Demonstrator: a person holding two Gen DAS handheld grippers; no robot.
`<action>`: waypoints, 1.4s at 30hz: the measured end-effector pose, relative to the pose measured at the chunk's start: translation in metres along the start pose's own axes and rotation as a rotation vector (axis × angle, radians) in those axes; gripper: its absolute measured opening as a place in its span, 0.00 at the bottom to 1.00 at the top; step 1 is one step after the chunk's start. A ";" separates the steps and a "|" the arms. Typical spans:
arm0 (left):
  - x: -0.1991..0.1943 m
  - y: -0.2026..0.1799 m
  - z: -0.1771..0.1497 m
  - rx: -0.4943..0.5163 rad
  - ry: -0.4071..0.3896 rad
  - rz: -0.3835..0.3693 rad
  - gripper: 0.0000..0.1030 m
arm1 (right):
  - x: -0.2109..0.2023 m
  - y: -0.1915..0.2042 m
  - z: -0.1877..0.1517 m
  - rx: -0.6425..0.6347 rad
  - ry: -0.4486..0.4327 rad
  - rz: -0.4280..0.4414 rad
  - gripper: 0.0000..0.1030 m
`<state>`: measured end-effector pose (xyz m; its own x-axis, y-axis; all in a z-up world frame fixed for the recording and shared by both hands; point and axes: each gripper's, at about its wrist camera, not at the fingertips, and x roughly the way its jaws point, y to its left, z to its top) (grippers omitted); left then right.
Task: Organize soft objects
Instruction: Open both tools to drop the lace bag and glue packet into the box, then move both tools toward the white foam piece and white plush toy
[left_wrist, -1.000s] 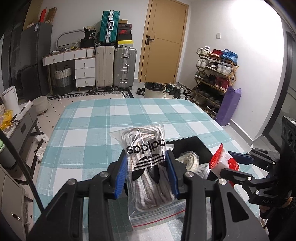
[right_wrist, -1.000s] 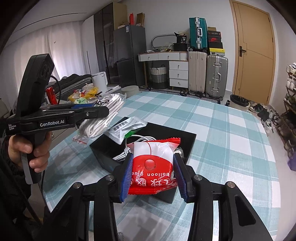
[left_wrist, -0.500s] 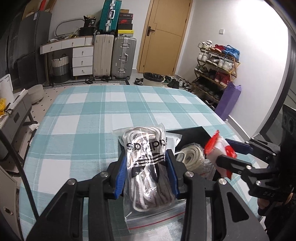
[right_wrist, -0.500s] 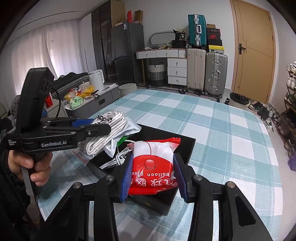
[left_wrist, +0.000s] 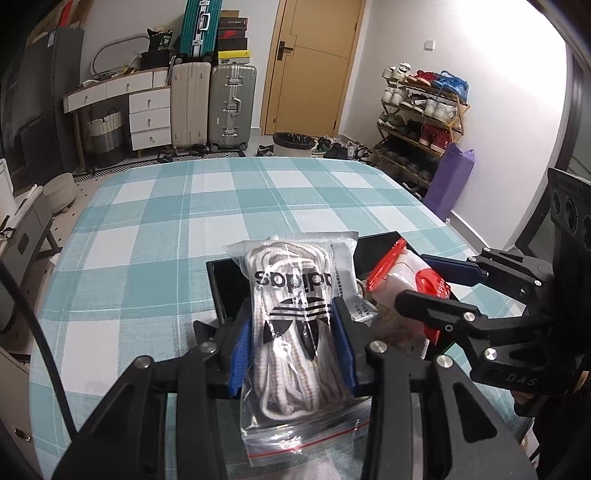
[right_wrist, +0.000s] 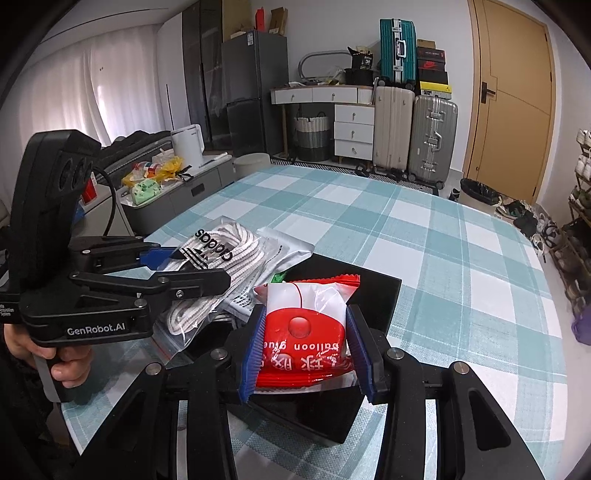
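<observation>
I am looking out along two handheld grippers above a table (left_wrist: 155, 206) covered in a teal and white checked cloth. My left gripper (left_wrist: 293, 343) is clamped on a clear zip bag of white laces (left_wrist: 295, 321) printed with a black three-leaf logo; its blue pads (left_wrist: 239, 350) press both sides of the bag. The bag hangs over the near left part of a shallow black tray (right_wrist: 373, 295) that sits on the cloth. My right gripper (right_wrist: 304, 343) is closed on a red and white balloon glue packet (right_wrist: 304, 325), pinched between its blue pads over the near side of the same tray. In the right wrist view the laces bag lies to the left of the packet, just beside it, and a person's hand (right_wrist: 55, 360) grips the left tool's handle at the left edge. More white packets (right_wrist: 286, 245) show inside the tray under the laces bag. Suitcases (left_wrist: 232, 105), a wooden door (left_wrist: 314, 66) and a shoe rack (left_wrist: 421, 122) stand at the far wall
</observation>
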<state>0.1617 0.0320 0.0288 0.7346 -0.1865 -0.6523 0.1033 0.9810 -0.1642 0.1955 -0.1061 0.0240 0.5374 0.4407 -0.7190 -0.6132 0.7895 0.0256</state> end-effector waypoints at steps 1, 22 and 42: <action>0.001 -0.001 0.000 0.007 -0.002 0.004 0.37 | 0.001 0.000 0.001 -0.003 0.000 -0.006 0.42; -0.002 -0.011 -0.004 0.068 0.000 0.020 0.55 | -0.007 -0.007 0.001 -0.020 -0.032 -0.067 0.67; -0.056 -0.011 -0.030 0.047 -0.084 0.067 1.00 | -0.054 -0.006 -0.033 0.052 -0.036 -0.020 0.99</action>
<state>0.0996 0.0297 0.0454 0.7944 -0.1174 -0.5959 0.0818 0.9929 -0.0867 0.1515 -0.1486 0.0396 0.5703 0.4391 -0.6942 -0.5718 0.8190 0.0482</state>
